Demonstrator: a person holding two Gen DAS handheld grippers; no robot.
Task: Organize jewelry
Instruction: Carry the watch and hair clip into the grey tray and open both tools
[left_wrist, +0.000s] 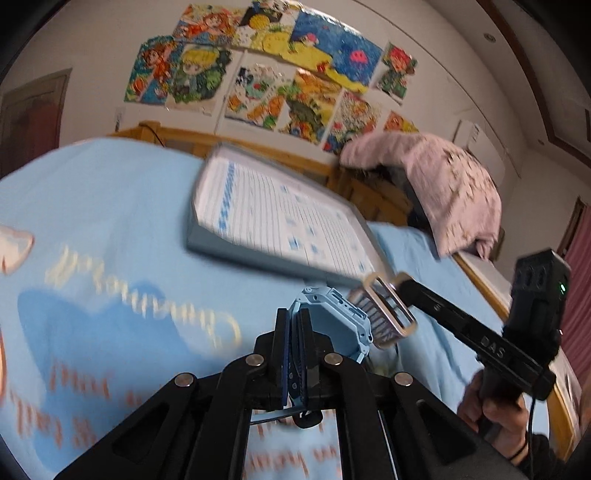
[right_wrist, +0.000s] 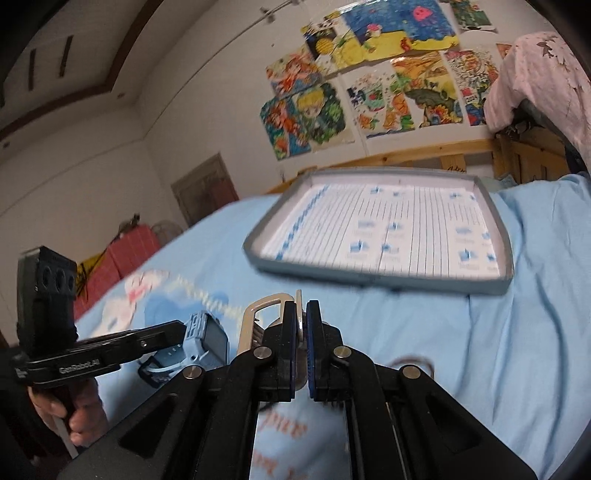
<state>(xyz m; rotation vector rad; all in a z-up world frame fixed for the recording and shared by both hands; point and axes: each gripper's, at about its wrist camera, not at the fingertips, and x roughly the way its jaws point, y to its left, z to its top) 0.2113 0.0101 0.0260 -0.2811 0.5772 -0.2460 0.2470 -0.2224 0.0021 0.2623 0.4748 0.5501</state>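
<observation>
Left gripper (left_wrist: 294, 339) closed tight on the strap of a light-blue watch (left_wrist: 338, 325); watch case sticks up just past the fingertips, strap tail hanging below the jaws. Same watch (right_wrist: 207, 341) shows in the right wrist view, at the tip of the left gripper (right_wrist: 177, 338), near left. Right gripper (right_wrist: 301, 332) closed on a silver metal watch band (right_wrist: 258, 321); its looped clasp juts out left of the fingers. In the left wrist view that band (left_wrist: 384, 314) sits just right of the blue watch, the 2 pieces nearly touching, with the right gripper (left_wrist: 402, 286) reaching in from the right. Both are held above a light-blue bedsheet (right_wrist: 517, 332). Farther off on the sheet lies a grey-rimmed tray (right_wrist: 506, 236), its floor lined with ruled paper. Colourful drawings (right_wrist: 369, 85) on the far wall. Background blurred.
</observation>
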